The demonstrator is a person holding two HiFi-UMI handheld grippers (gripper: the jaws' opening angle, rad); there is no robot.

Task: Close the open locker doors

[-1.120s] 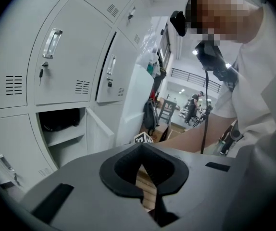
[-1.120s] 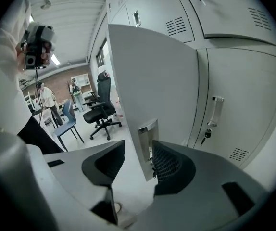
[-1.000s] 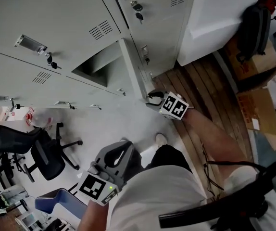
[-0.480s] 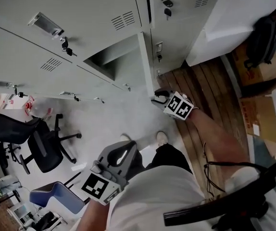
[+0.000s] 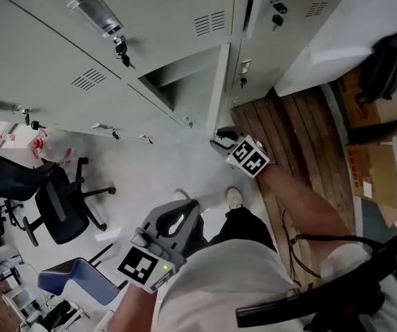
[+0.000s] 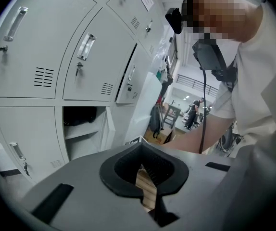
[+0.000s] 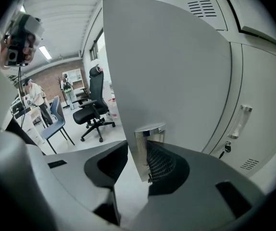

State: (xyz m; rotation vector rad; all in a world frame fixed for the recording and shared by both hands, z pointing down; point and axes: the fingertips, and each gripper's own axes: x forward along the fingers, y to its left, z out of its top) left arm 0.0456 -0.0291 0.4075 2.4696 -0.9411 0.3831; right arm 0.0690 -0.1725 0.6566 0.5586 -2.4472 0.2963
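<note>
Our open door stands edge-on out of the lockers, its free edge upright. That edge sits right between the jaws of our right gripper, which have just been closing but do not yet pinch it. The opening lies to the door's left in the head view, so we judge the swing goes that way. Our left gripper, jaws closed on nothing, hangs well back by our body.
</note>
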